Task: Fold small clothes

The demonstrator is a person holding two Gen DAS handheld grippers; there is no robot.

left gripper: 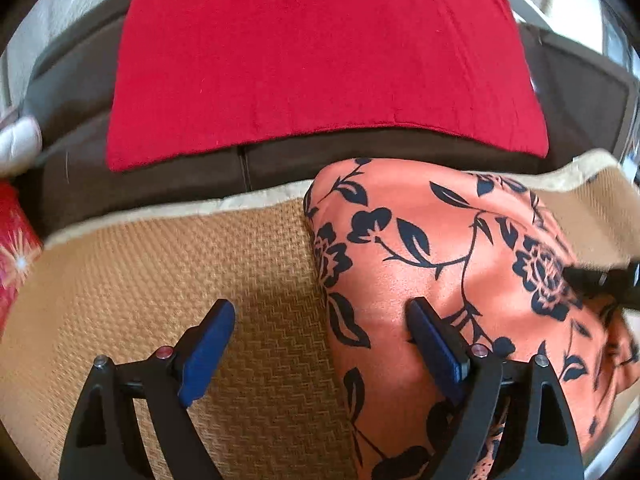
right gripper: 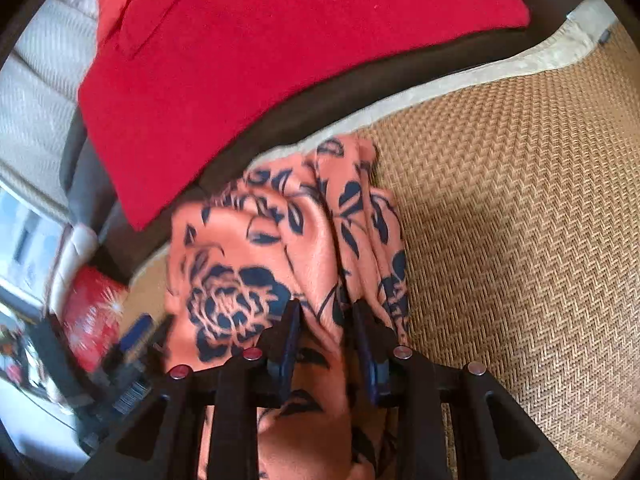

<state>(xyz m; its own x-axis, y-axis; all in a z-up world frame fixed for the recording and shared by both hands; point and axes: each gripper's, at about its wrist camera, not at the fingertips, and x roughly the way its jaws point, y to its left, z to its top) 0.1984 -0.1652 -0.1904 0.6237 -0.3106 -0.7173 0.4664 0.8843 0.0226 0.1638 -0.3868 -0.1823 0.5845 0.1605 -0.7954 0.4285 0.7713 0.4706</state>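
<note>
An orange garment with a black flower print (left gripper: 436, 248) lies on a woven tan mat (left gripper: 160, 280). My left gripper (left gripper: 320, 320) is open, its jaws wide apart over the garment's left edge: one blue finger over the mat, the other over the cloth. In the right wrist view my right gripper (right gripper: 326, 312) is shut on a bunched fold of the same garment (right gripper: 256, 256), which gathers into pleats between the blue pads. The right gripper also shows as a dark shape at the right edge of the left wrist view (left gripper: 608, 276).
A red cushion (left gripper: 320, 52) lies on a dark brown sofa seat (left gripper: 200, 172) behind the mat. A red patterned thing (left gripper: 14, 236) sits at the far left. The mat (right gripper: 520, 220) extends to the right of the garment.
</note>
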